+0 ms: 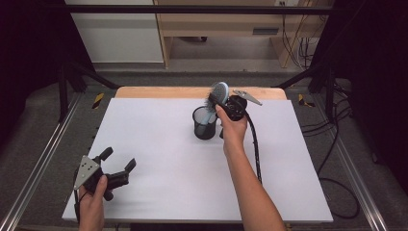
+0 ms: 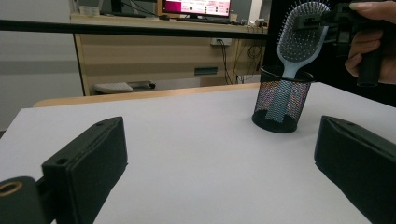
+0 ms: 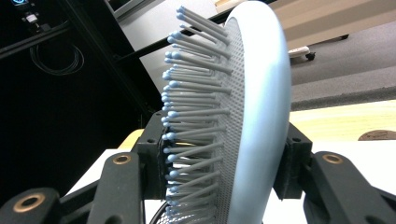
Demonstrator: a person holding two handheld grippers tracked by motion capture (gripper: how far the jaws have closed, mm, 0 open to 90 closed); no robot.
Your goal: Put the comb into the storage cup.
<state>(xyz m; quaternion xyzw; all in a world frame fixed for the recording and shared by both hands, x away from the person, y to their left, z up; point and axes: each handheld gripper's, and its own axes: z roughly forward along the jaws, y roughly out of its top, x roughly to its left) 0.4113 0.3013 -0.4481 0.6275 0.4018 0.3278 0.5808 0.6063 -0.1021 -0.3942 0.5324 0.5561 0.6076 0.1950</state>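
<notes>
Nearest, at the front left corner of the white counter [image 1: 159, 163], the left tongs [image 1: 119, 160] rest low in a hand with their jaws wide apart and nothing between them; the left gripper view cuts off both jaws at its lower edge. Farther back, past the middle of the counter, stands a black mesh cup [image 1: 204, 123]. A pale blue hairbrush [image 1: 215, 98] stands handle-down in it, leaning a little, its head well above the rim; the handle shows only dimly through the mesh. The right tongs [image 1: 217, 100] are clamped on the brush head, one pad against the bristles and one against the smooth back, as the right gripper view shows. There the brush hides most of the cup.
</notes>
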